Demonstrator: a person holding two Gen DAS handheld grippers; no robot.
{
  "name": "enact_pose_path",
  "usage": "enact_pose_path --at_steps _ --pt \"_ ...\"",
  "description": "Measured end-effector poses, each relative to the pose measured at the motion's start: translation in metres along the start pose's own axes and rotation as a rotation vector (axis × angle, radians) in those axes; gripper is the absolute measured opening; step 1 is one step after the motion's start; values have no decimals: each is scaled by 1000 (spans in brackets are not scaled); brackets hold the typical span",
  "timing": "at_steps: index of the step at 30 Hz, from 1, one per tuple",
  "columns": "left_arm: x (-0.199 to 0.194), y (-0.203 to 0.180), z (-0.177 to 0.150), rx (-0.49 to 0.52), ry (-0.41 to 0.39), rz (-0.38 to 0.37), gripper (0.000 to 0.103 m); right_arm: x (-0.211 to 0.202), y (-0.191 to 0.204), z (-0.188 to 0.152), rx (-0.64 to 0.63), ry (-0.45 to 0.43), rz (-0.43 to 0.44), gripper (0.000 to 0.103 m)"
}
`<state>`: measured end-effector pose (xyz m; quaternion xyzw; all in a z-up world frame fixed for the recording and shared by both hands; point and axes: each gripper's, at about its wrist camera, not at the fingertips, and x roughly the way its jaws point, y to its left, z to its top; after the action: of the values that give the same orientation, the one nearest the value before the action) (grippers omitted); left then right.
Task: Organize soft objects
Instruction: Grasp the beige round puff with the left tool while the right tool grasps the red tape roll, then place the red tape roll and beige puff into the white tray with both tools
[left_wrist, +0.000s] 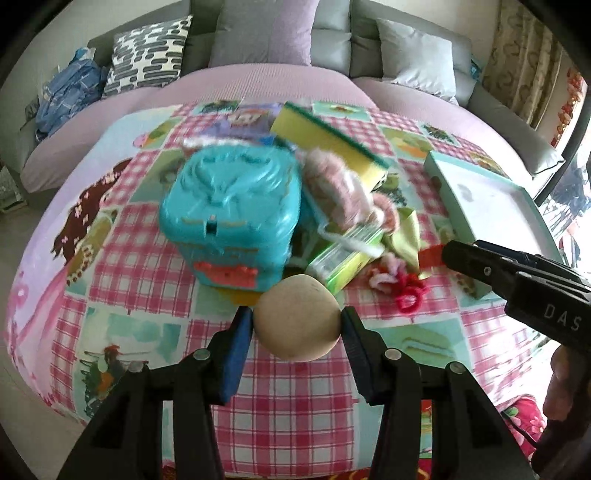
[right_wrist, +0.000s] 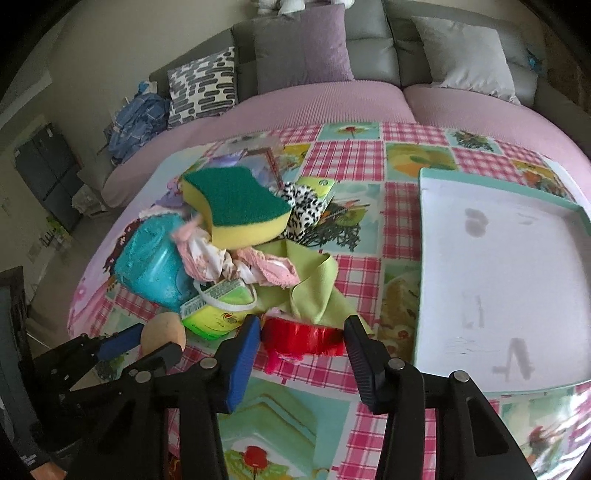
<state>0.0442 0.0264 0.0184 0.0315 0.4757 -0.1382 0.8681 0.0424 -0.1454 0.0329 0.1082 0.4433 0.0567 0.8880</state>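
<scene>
- Left wrist view: my left hand-held gripper (left_wrist: 297, 325) is pinching a beige egg-shaped sponge (left_wrist: 297, 317); both pads press on its sides, near centre of the frame.
- The sponge is over the counter (left_wrist: 295, 398), which has a pink checked cloth. I can't tell if it touches the cloth.
- Just behind it is the pile: a teal plastic case (left_wrist: 229, 210) on the left, a green packet (left_wrist: 345, 258) to its right, and a yellow-green scrub sponge (left_wrist: 325, 136) tilted on top at the far side.
- Pink fluffy fabric (left_wrist: 340, 184) and a light green cloth (left_wrist: 402, 236) lie in the middle of the pile. Red loops (left_wrist: 408, 295) lie near right of the packet.
- A white tray (left_wrist: 495, 206) with a teal rim sits far right. My right hand-held gripper (left_wrist: 447, 254) comes in from the right, its tip at a red thing beside the tray.
- Right wrist view: my right hand-held gripper (right_wrist: 301, 339) is pinching a shiny red soft thing (right_wrist: 301, 338); both pads touch it, just in front of the light green cloth (right_wrist: 314, 280).
- The scrub sponge (right_wrist: 236, 206) tops the pile, with a leopard-print fabric (right_wrist: 303, 210) just right of it.
- The teal case (right_wrist: 155, 266) is on the left, the green packet (right_wrist: 214, 310) near it.
- The tray (right_wrist: 498, 280) is on the right, apart from the pile.
- The left hand-held gripper (right_wrist: 155, 343) shows at near left, with the beige sponge (right_wrist: 162, 332) between its fingers.
</scene>
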Motion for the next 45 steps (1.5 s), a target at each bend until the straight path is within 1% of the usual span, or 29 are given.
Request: enact_pose_path --at_steps 3,8,16,17,19,25,29,32,36,38,41,45 --pt "-5 -6 6 11 -16 -1 51 -10 -5 3 -1 -18 3 49" --pt "-9 -13 15 8 -16 -2 51 -25 -14 6 0 -42 3 49" --pt "-24 -35 28 57 -46 -6 50 -52 -36 14 16 -87 -11 49" --pt "-26 -38 28 59 -49 -12 50 -55 -40 16 18 -92 -14 47" --pt "-27 -40 29 60 -53 -16 50 -62 -48 18 22 -104 -22 40" --pt "-27 -54 42 79 -70 -17 50 -74 -73 26 37 -127 -46 40" --pt "-26 -66 49 87 -82 -28 50 -76 -94 28 66 -121 -62 40" --pt "-18 -74 50 91 -59 -33 50 -74 -102 25 69 -105 -72 40" --pt "-9 -89 49 124 -39 -39 50 -69 -112 18 72 -85 -90 40" --pt "-4 -101 54 143 -32 -53 50 -66 -119 16 88 -75 -97 40" --pt "7 -123 63 169 -17 -96 50 -63 -126 10 95 -61 -121 40" --pt "25 -153 71 218 -1 -120 50 -60 -136 1 96 -37 -162 40"
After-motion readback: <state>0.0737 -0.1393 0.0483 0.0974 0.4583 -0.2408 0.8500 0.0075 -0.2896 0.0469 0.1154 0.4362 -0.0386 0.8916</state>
